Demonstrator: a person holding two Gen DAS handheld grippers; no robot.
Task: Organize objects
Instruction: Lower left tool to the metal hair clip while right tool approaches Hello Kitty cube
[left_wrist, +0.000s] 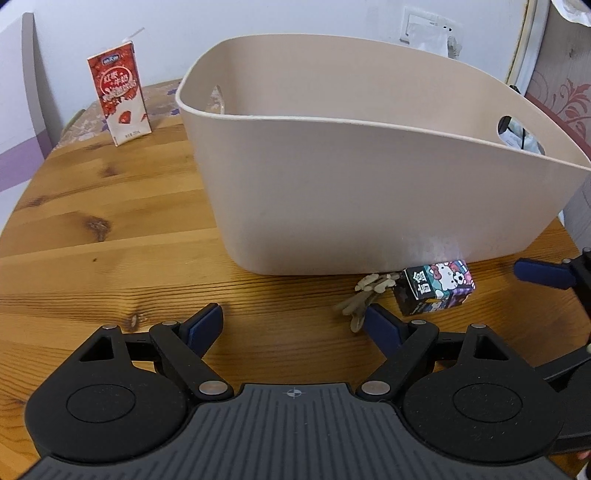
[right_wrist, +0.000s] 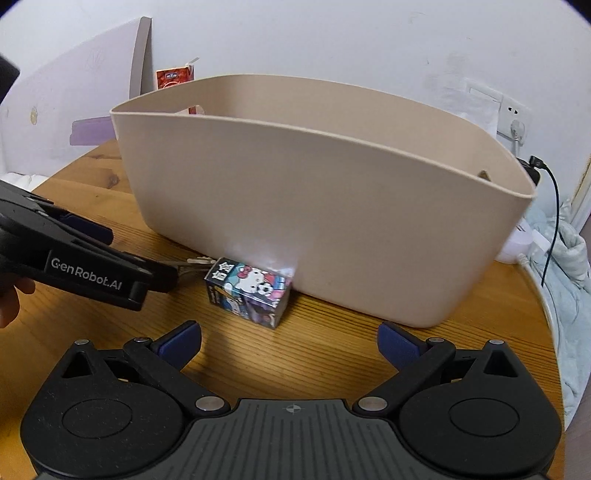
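Observation:
A beige plastic bin (left_wrist: 369, 177) (right_wrist: 332, 221) stands on the round wooden table (left_wrist: 110, 240). Against its near wall sits a small cartoon-printed box (left_wrist: 437, 286) (right_wrist: 251, 291), with a bunch of keys (left_wrist: 364, 295) (right_wrist: 192, 264) lying just left of it. My left gripper (left_wrist: 295, 325) is open over bare wood, its right pad close to the keys. In the right wrist view its side (right_wrist: 85, 273) partly hides the keys. My right gripper (right_wrist: 290, 341) is open, nothing between its pads, the box just ahead. A red and white milk carton (left_wrist: 120, 92) (right_wrist: 173, 77) stands at the far left.
A wall socket with a plug (right_wrist: 515, 122) and a black cable (right_wrist: 550, 206) are at the right behind the bin. Pale bedding (right_wrist: 565, 266) lies past the table's right edge. A white and purple panel (left_wrist: 22, 122) stands left of the table.

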